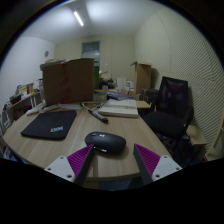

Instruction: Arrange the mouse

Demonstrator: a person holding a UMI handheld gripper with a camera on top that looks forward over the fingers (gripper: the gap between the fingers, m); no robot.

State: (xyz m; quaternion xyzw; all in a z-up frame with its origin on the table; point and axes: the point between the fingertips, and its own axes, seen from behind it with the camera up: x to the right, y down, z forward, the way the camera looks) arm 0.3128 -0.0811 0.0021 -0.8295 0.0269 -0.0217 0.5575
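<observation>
The mouse (106,142) is being observed lying on the desk (60,148), dark and low, its long side set across the view. It is being kept just ahead of the gripper (112,163), slightly toward the left finger, and is not being touched by either finger. The fingers are being held well apart, with bare desk showing between the purple pads (72,163); nothing is being clamped.

Left of the mouse, a black mat (49,124) is being seen flat on the desk, apart from the mouse. Beyond the mouse, a stack of papers (123,109) is being noted near the desk's far edge, with small dark items beside it that cannot be told. Further beyond the mouse and to its left, a large brown box (68,81) is being recorded standing on the desk. Right of the mouse, past the desk's edge, a black chair (173,104) is being seen. High above and beyond the mouse, a ceiling lamp (78,18) is being shown lit. A window (91,50) is being noted in the far wall, beyond the box.
</observation>
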